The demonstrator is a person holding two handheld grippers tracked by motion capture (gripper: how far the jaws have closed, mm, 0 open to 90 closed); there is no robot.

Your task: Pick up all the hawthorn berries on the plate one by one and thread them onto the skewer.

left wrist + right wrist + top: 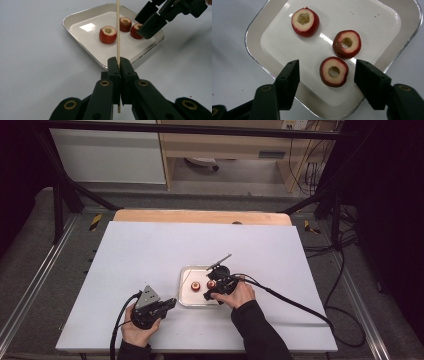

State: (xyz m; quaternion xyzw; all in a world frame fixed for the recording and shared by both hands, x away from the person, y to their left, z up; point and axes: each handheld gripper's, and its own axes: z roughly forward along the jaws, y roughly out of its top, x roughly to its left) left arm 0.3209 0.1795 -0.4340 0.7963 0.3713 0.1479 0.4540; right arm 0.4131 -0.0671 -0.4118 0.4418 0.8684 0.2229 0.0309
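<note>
Wooden skewer [118, 32] clenched upright in left gripper [119, 65] fingers. Right gripper [327, 75] fingers released, straddling nearest cored red fruit piece [334, 71] on white tray [387, 15], not touching.

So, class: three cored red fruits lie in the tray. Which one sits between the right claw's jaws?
The fruit nearest the tray's near rim, flanked by the open right claw. The other two lie beyond the jaws.
</note>
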